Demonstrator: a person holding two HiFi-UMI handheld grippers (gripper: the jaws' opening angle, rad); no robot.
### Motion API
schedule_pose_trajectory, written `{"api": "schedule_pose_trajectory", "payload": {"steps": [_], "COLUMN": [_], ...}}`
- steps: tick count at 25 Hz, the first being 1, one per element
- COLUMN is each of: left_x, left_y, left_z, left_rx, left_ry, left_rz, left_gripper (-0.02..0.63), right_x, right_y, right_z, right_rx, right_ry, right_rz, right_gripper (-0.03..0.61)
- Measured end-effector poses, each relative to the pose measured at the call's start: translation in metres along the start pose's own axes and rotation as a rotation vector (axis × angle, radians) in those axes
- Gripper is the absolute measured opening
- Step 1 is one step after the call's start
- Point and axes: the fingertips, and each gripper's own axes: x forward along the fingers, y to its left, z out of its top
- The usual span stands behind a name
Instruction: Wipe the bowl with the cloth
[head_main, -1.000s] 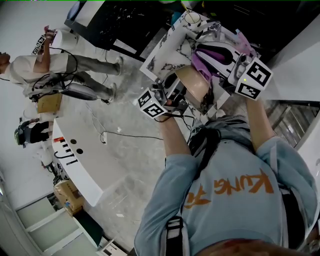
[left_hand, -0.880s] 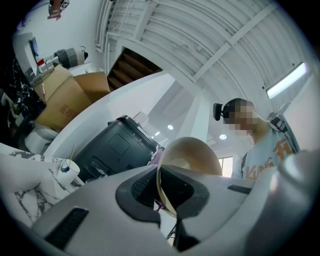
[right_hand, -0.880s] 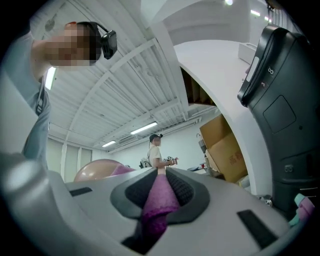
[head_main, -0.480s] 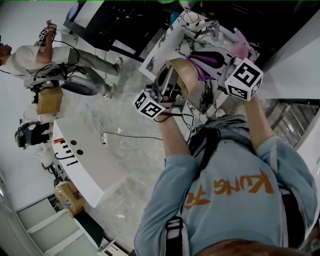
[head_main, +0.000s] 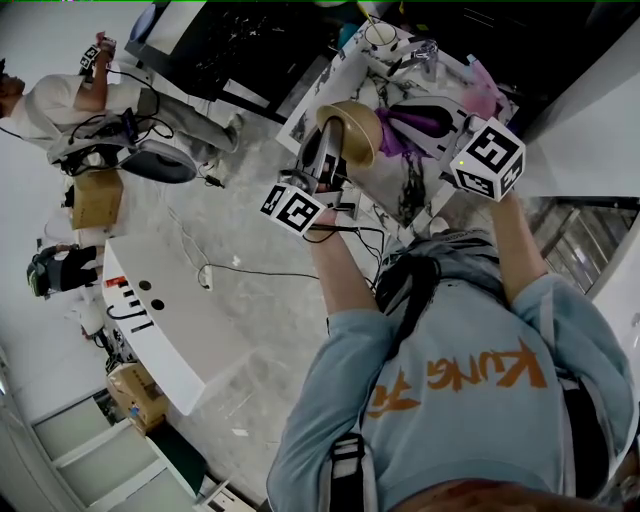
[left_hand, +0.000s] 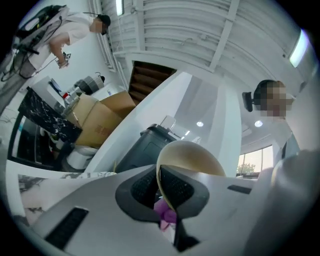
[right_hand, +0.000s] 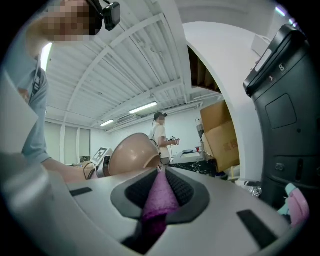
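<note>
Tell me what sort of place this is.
Most likely a lab or workshop used for recording demonstrations, not a home. There is a bare grey floor with trailing cables, stacked cardboard boxes, and a second person handling similar marker-cube gear.

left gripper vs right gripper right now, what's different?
The left gripper clamps the rim of the tan bowl; the right gripper pinches the purple cloth. In the head view, the left gripper sits left of the bowl, the right gripper right of the cloth. Shared: both are shut on something.
</note>
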Motion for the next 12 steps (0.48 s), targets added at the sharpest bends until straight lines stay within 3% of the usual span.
{"api": "schedule_pose_trajectory", "payload": {"steps": [8,12], "left_x": [-0.008,-0.011], "left_y": [0.045,0.058], "left_z": [-0.014,-0.024], "left_rx": [0.003,0.012], "left_ry": [0.133,0.203], "left_rz": [0.268,0.35], "left_gripper": [0.029,0.029], "right_x": [-0.01,-0.012], "right_y": [-0.036,-0.043], "right_z": [-0.003,-0.003], "right_rx": [0.029,0.035], "right_ry": [0.004,0.0], "right_rz": [-0.187,-0.234], "right_gripper": [0.066,0.066]}}
